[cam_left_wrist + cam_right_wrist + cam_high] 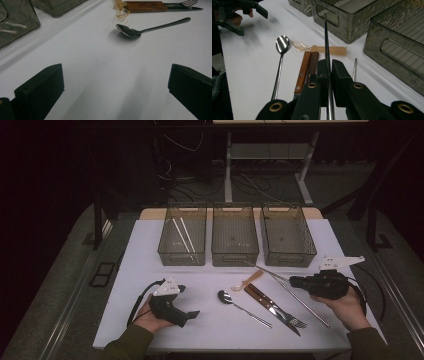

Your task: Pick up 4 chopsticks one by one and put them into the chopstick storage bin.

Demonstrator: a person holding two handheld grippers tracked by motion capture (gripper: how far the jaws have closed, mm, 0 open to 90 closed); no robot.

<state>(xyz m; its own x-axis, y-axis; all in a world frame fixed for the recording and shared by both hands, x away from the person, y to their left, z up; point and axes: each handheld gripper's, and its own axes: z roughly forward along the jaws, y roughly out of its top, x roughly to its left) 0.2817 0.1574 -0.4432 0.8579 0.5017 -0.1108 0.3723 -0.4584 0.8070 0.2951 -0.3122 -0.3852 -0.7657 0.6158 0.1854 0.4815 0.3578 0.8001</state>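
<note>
The right gripper (328, 72) pinches one metal chopstick (326, 37). The left gripper (112, 87) rests wide apart, holding nothing, near the spoon (132, 31). I see no writing to read.

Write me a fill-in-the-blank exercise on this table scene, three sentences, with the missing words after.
1. The right gripper is shut on a metal ____.
2. The pair of white chopsticks lies in the ____ bin of the three in the high view.
3. The left gripper rests on the table with its jaws ____.

Missing words: chopstick; left; open
</note>
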